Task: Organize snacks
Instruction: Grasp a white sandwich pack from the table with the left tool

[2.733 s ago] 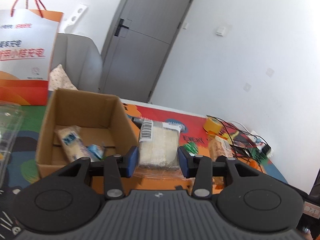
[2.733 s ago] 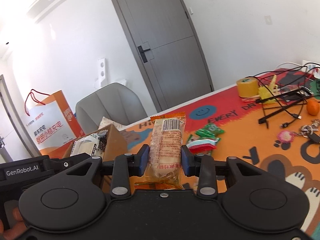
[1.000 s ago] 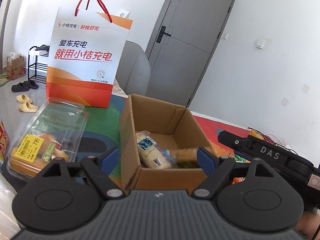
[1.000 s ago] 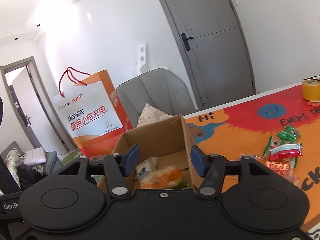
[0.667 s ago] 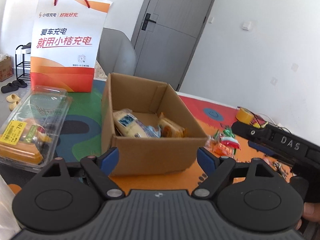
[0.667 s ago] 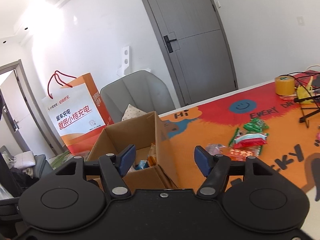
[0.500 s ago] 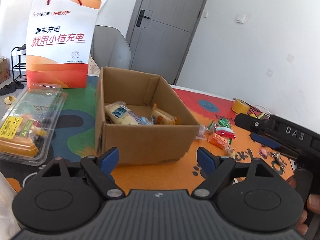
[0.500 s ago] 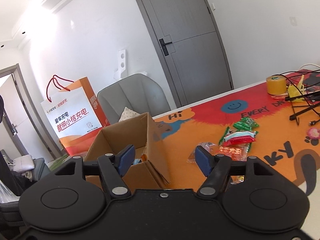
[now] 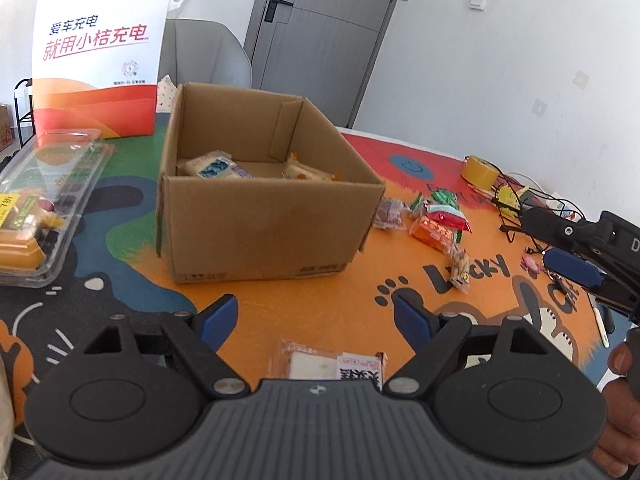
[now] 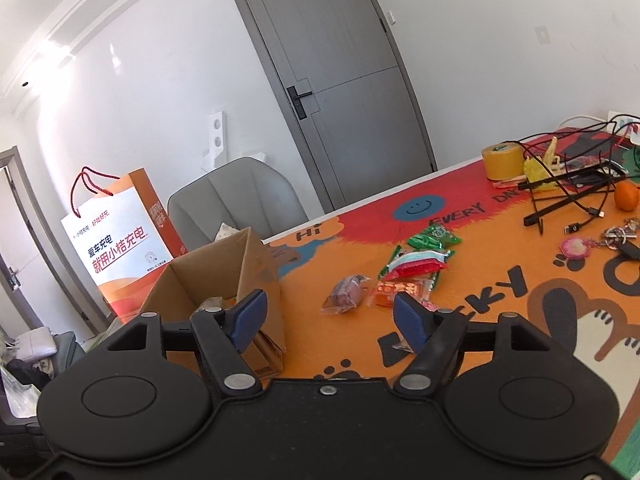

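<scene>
An open cardboard box [image 9: 256, 216] stands on the mat with two wrapped snacks [image 9: 216, 168] inside. My left gripper [image 9: 316, 316] is open and empty, in front of the box and above a white-and-orange snack packet [image 9: 332, 364] on the mat. My right gripper [image 10: 326, 316] is open and empty, right of the box [image 10: 224, 276]. Loose snacks lie right of the box: a red-and-green packet [image 10: 420, 260], an orange packet [image 10: 396, 292] and a brown packet [image 10: 346, 294]. The same pile [image 9: 440, 220] shows in the left wrist view.
A clear clamshell food tray [image 9: 40, 204] lies left of the box, with an orange-and-white paper bag [image 9: 100, 52] behind. A tape roll [image 10: 502, 162], cables [image 10: 568, 196], an orange fruit [image 10: 626, 196] and keys [image 10: 620, 236] crowd the far right. A grey chair [image 10: 236, 204] stands behind.
Both grippers let go of their snacks into the box and pulled back from it. The left gripper has come down over a packet on the mat; the right has swung toward the loose snacks.
</scene>
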Motion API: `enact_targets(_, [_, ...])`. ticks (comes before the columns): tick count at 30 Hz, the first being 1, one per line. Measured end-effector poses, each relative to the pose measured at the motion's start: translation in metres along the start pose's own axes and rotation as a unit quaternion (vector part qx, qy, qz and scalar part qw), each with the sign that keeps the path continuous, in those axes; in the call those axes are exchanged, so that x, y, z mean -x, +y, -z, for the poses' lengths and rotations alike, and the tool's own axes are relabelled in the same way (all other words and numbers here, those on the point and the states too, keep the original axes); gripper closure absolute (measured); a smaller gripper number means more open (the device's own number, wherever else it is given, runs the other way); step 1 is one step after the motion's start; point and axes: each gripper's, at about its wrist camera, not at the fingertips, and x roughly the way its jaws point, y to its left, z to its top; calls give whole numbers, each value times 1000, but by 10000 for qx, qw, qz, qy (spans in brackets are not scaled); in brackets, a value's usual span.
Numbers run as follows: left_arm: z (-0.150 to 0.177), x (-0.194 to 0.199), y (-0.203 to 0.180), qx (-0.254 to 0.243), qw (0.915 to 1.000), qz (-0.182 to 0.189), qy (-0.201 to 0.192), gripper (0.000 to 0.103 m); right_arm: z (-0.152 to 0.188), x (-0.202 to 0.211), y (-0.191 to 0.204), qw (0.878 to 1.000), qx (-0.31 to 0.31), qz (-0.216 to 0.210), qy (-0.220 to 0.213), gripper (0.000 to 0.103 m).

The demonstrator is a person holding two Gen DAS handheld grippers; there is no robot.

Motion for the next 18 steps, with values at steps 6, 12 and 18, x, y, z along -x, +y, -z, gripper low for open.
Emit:
enact_targets(6, [9, -9, -11, -85, 9999, -23, 93, 19, 11, 13, -17, 9997, -185, 89, 129, 32])
enact_targets(12, [13, -17, -27, -374, 9991, -41, 194, 19, 24, 19, -31, 9989, -202, 296, 288, 31])
enact_targets(18, [24, -10, -26, -516, 9976, -280, 356, 19, 29, 20, -36, 9986, -243, 308, 351, 31])
